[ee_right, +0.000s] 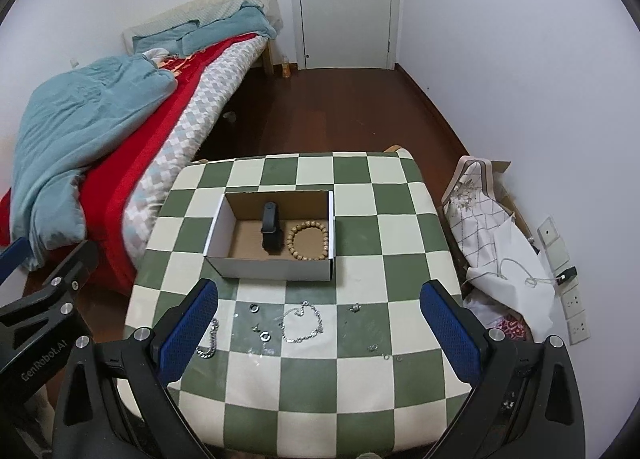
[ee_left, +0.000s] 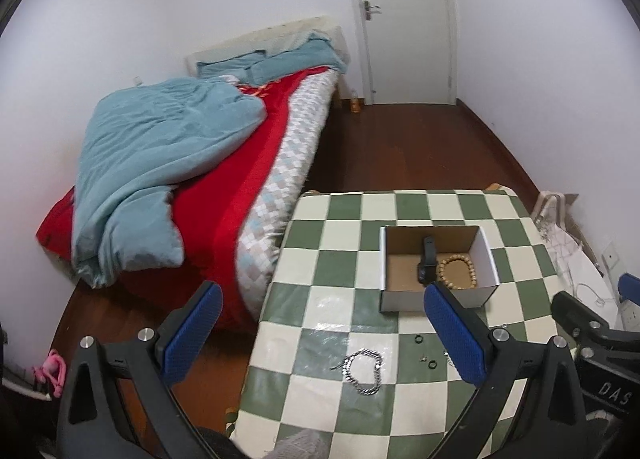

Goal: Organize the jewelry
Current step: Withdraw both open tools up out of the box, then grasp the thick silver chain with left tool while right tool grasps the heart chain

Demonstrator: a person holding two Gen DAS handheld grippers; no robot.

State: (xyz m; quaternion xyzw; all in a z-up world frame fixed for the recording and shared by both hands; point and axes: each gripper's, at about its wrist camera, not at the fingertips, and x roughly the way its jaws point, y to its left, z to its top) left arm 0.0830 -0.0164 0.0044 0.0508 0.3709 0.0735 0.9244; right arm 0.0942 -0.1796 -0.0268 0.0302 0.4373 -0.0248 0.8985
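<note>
My left gripper (ee_right: 48, 299) reads "GenRobot.AI"; my right gripper (ee_right: 320, 323) shows only "DAS", the rest cut off. Both are spread, empty. The chain bracelet (ee_right: 301, 322) lies on the table (ee_right: 400, 219) near the box (ee_right: 272, 265); the scattered small pieces are too tiny to identify.

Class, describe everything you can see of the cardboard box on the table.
The box is open-topped, lidless, white outside and brown inside, seemingly cardboard. It sits upright on the checked table, towards its far side. Inside lie a black watch and, to its right, a wooden bead bracelet. Neither gripper touches it.
</note>
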